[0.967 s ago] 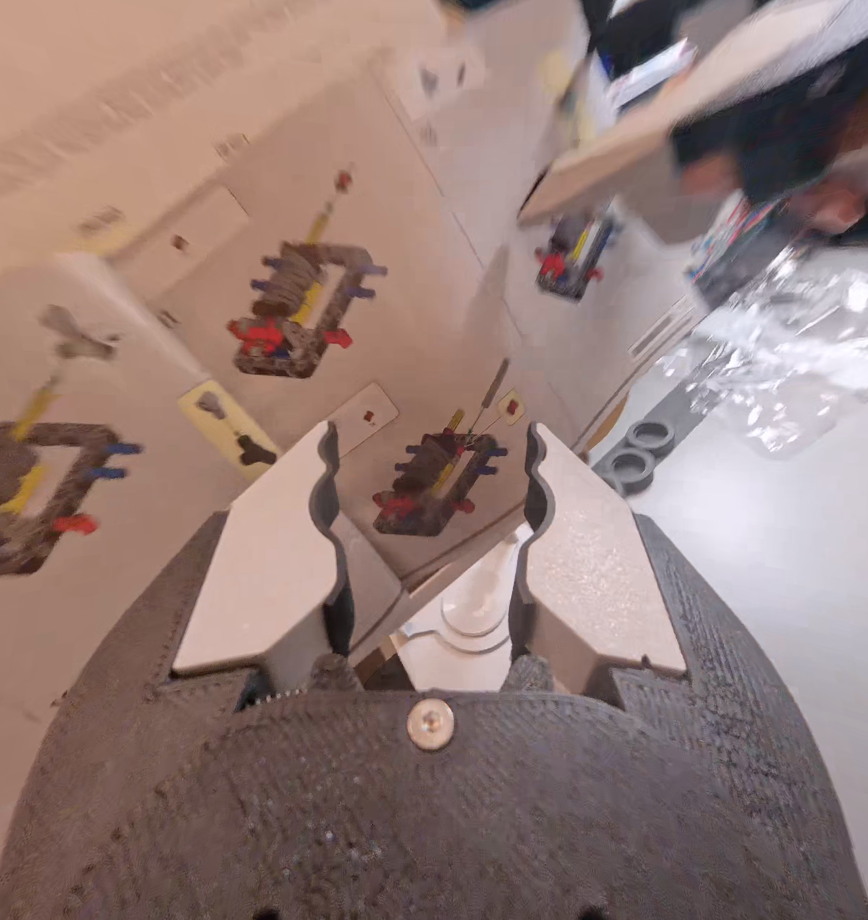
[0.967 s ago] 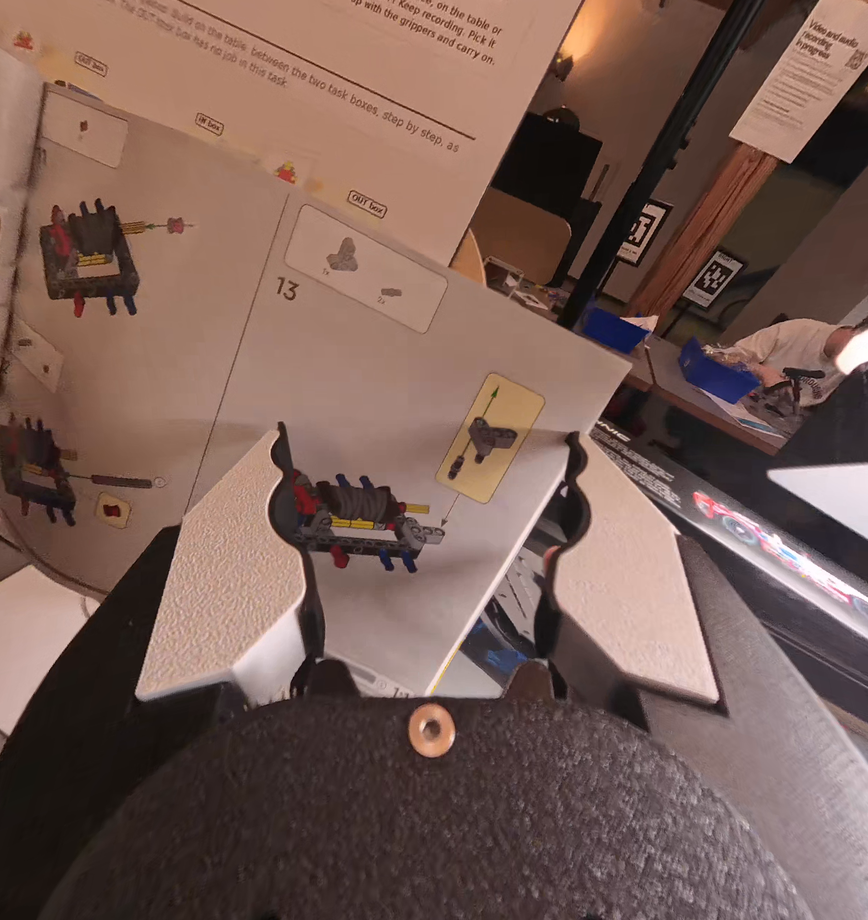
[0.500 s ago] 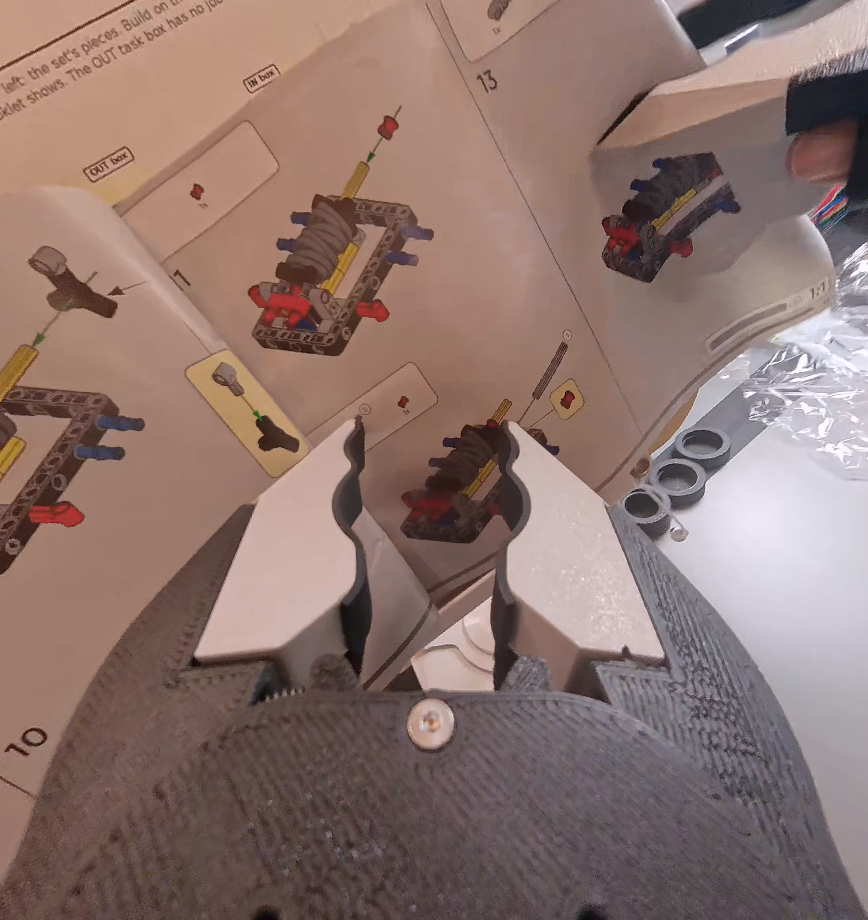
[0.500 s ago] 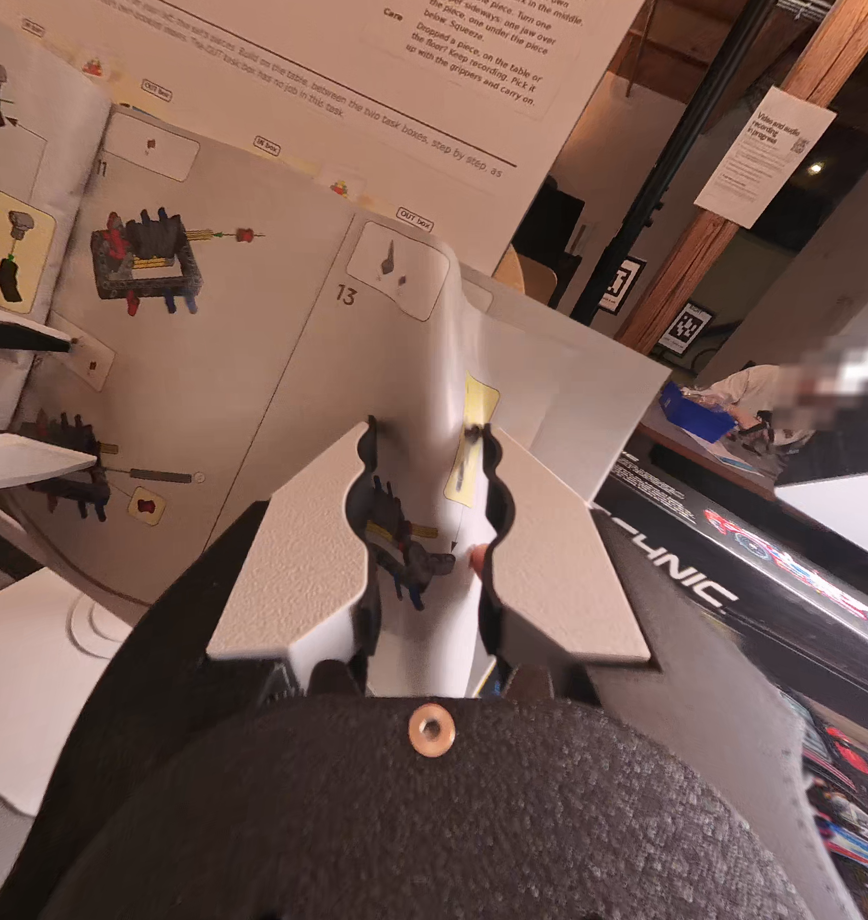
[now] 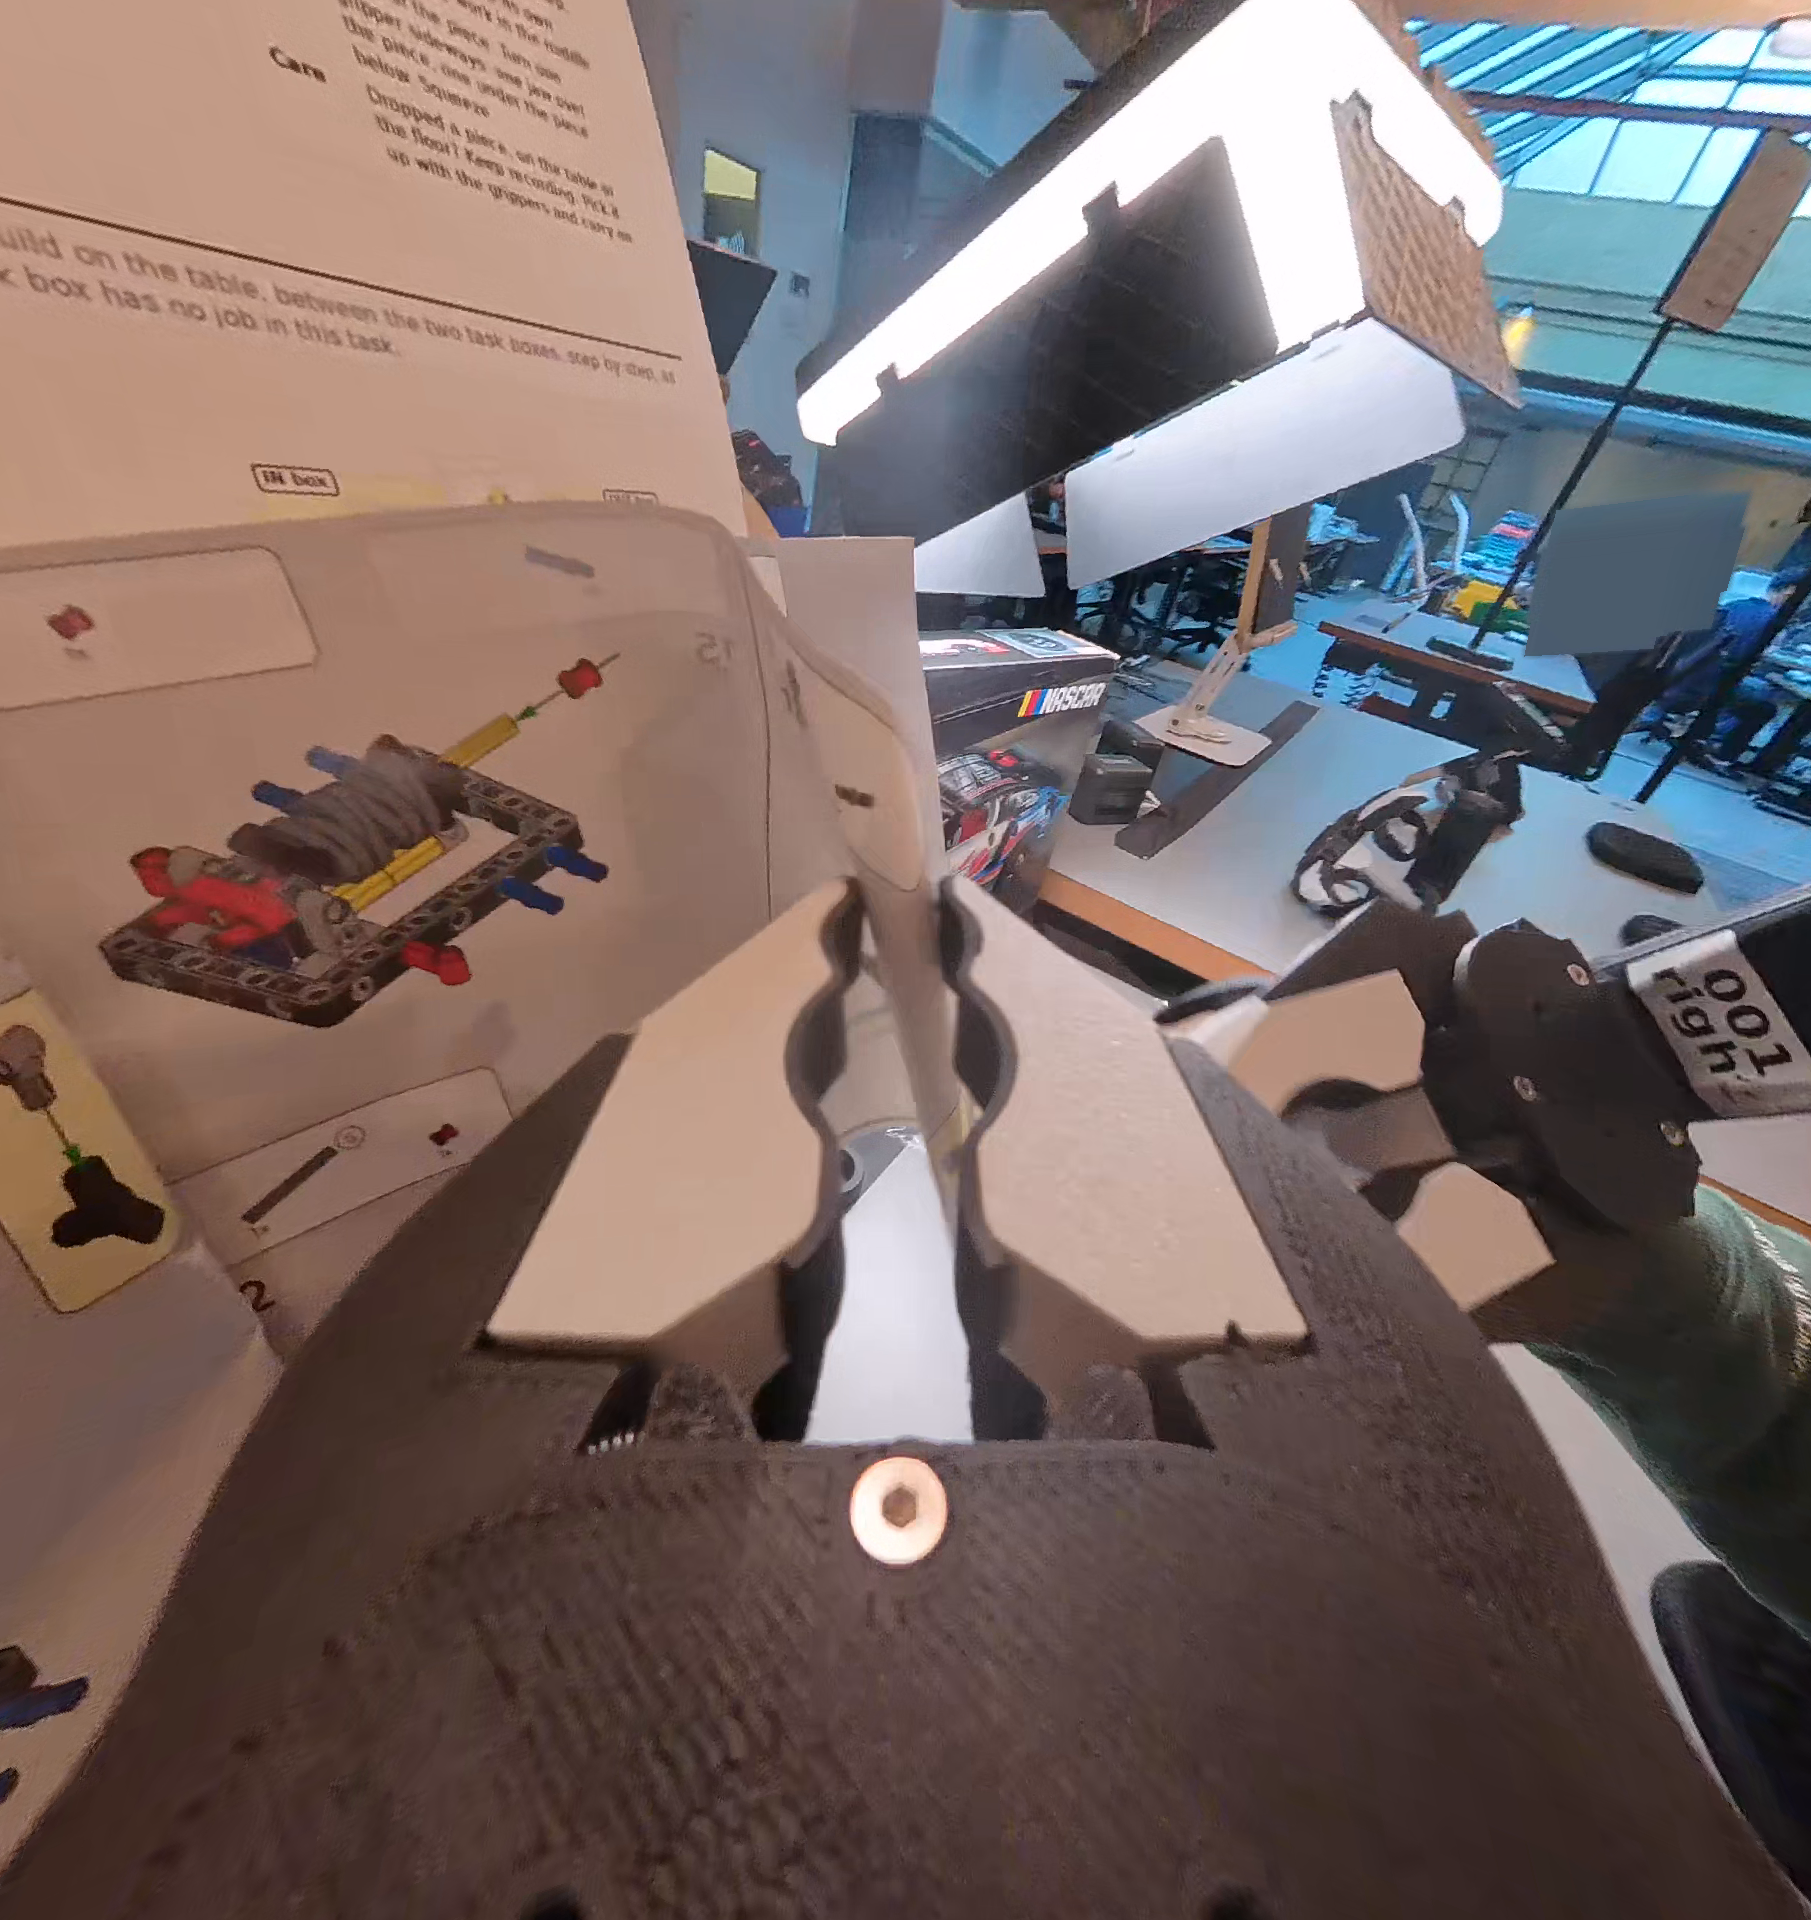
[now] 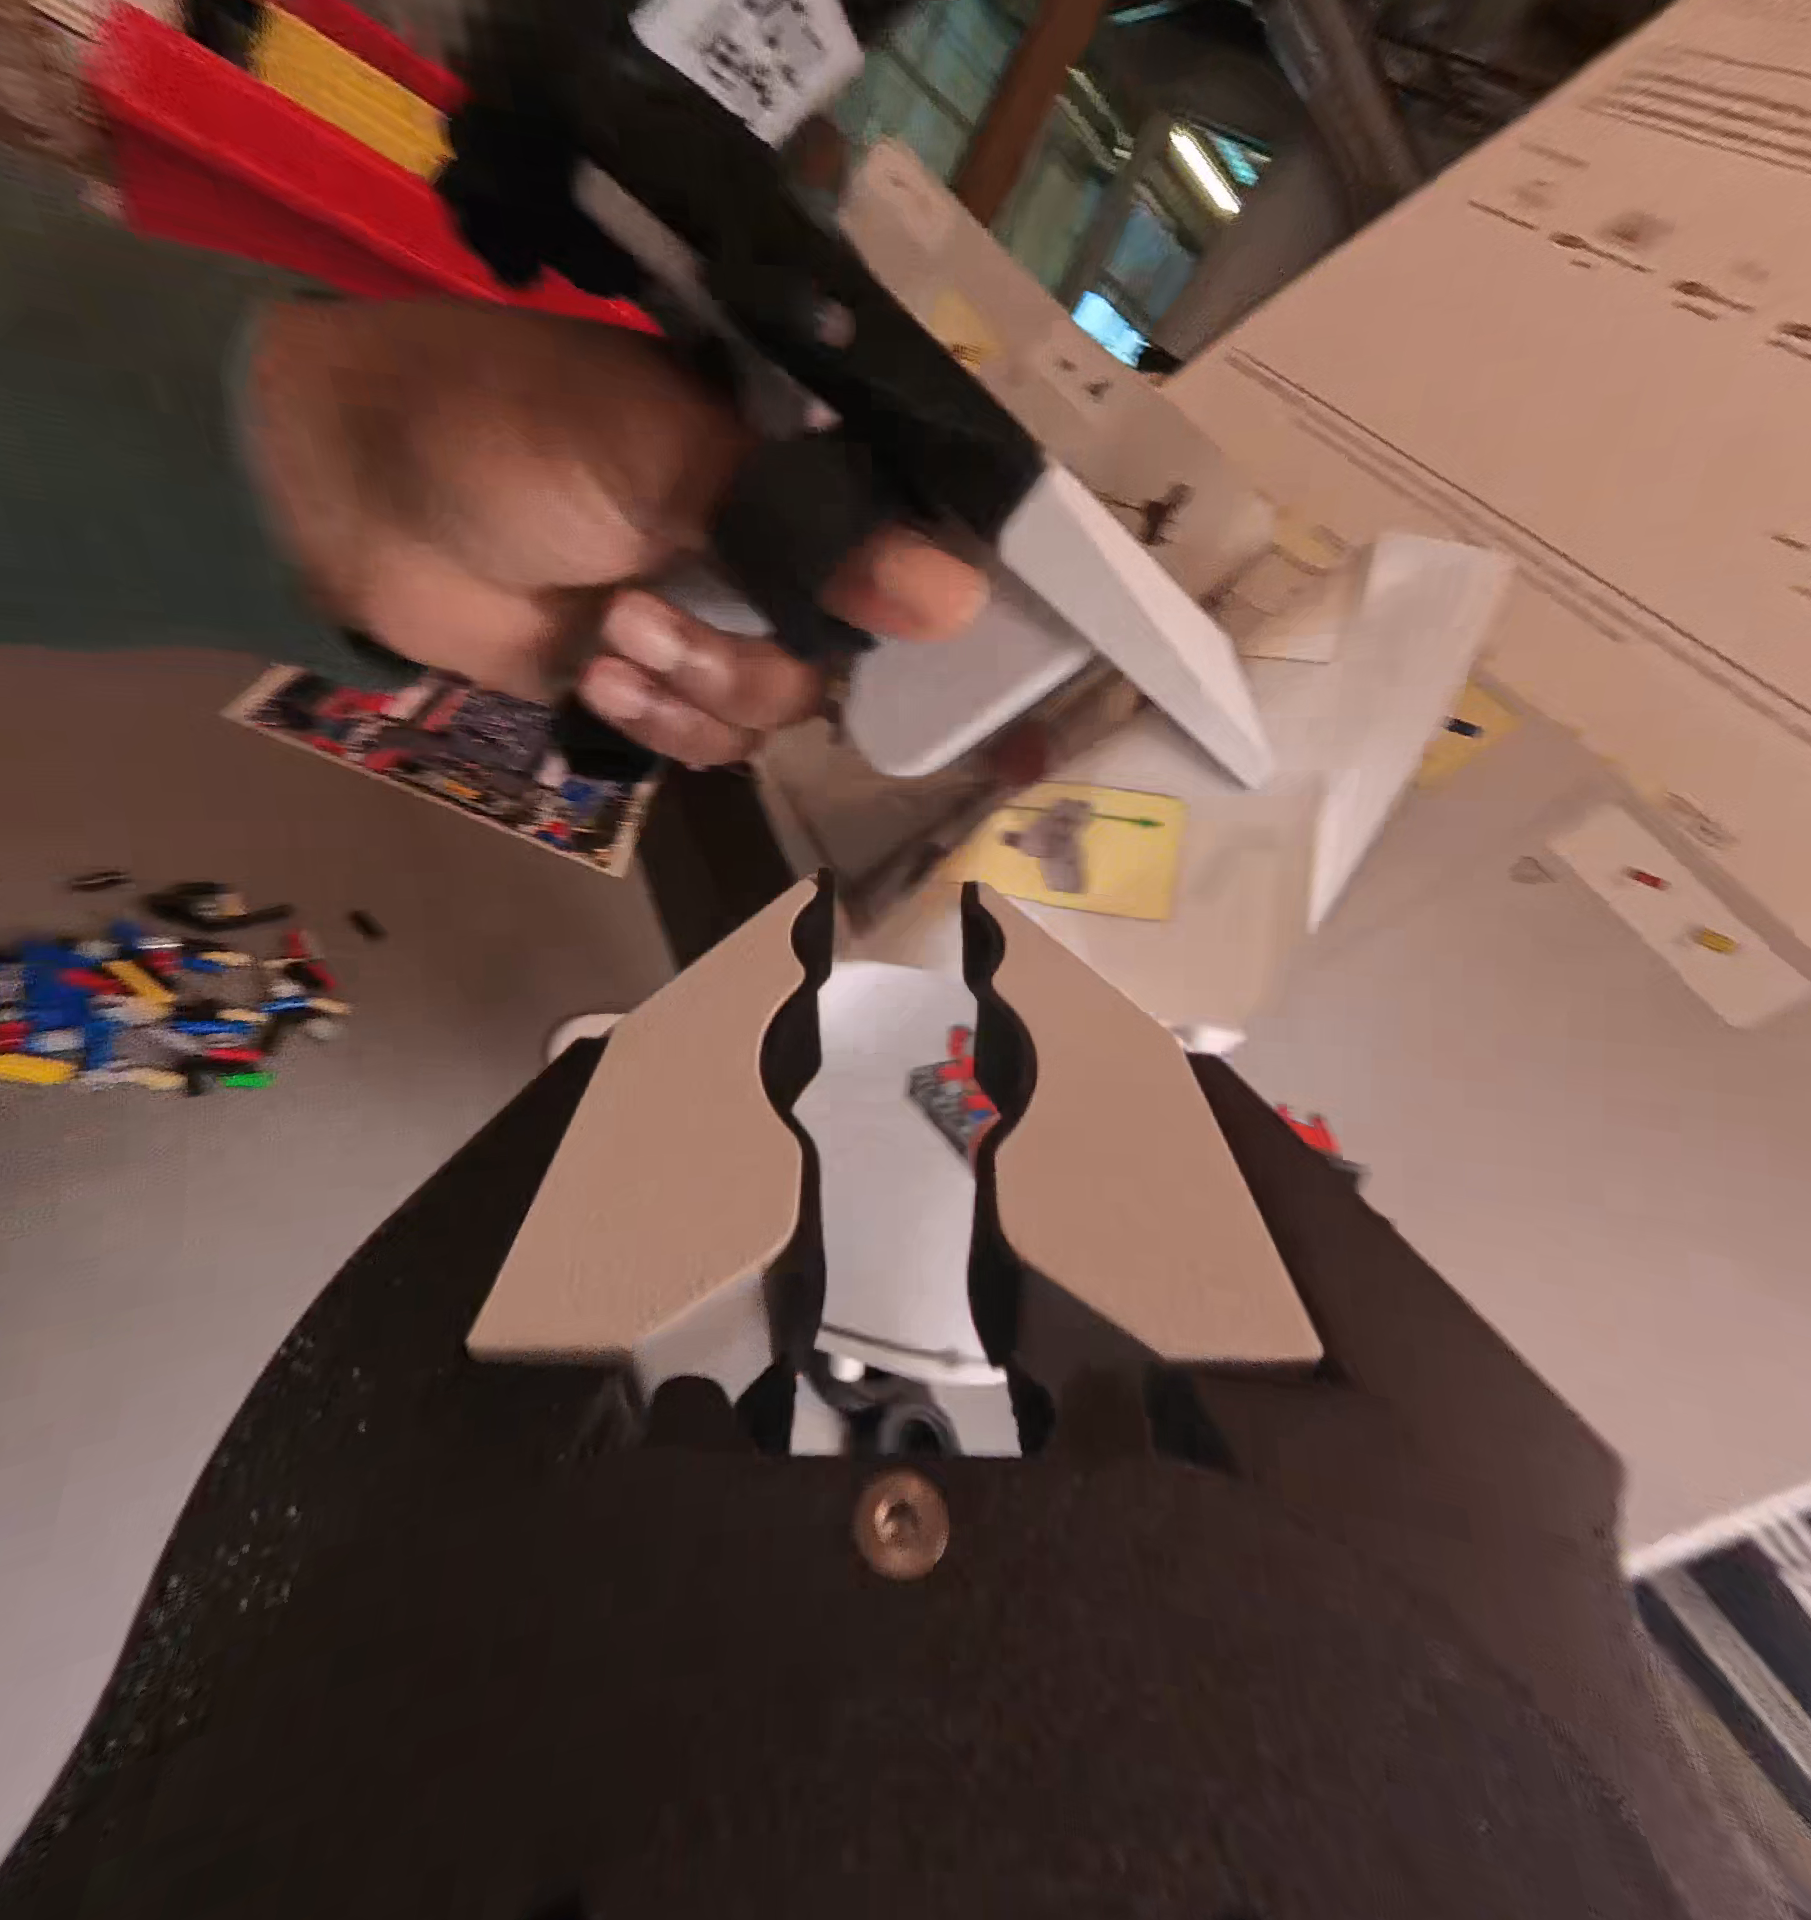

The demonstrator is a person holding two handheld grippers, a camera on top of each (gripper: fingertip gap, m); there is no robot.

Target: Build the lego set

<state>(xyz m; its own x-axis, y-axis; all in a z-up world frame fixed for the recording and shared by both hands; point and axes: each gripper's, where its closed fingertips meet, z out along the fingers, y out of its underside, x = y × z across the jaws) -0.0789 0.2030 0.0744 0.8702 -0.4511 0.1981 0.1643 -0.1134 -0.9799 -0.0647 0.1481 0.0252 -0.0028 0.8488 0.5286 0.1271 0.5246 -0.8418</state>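
**A:** What worries you here?

**B:** The page (image 5: 885, 935). My left gripper (image 5: 903, 920) has its jaws drawn in narrow on a lifted leaf of the booklet (image 5: 361, 831), pinching it near the tips. Paper is thin and limp. If I pull sideways too fast it may tear at the spine, or slide out of the pads and flop back over the step I need.

**A:** And the right?

**B:** My right gripper (image 6: 896, 899) is narrow too, but nothing sits between its jaws; I only see the white base under the booklet through the gap. That view is blurred, so I judge it is swinging, and a swing this close to the left gripper could knock it or the propped booklet over.

**A:** How are the tools posed?

**B:** The left points up and forward at the booklet, which stands tilted against a printed sheet (image 5: 309, 208). The right shows at the right edge of the left view, just beside my left tool, rolled over on its side, with a green sleeve (image 5: 1732, 1382) behind it. From the right view, the hand (image 6: 527, 520) on the left tool grips its handle, fingers curled.

**A:** Where are the parts?

**B:** The loose bricks (image 6: 122, 997) lie in a heap on the table (image 6: 257, 1247), well apart from both grippers. A small build (image 6: 948, 1101) shows under the right jaws. I judge no building goes on at present; I'm only turning a page.
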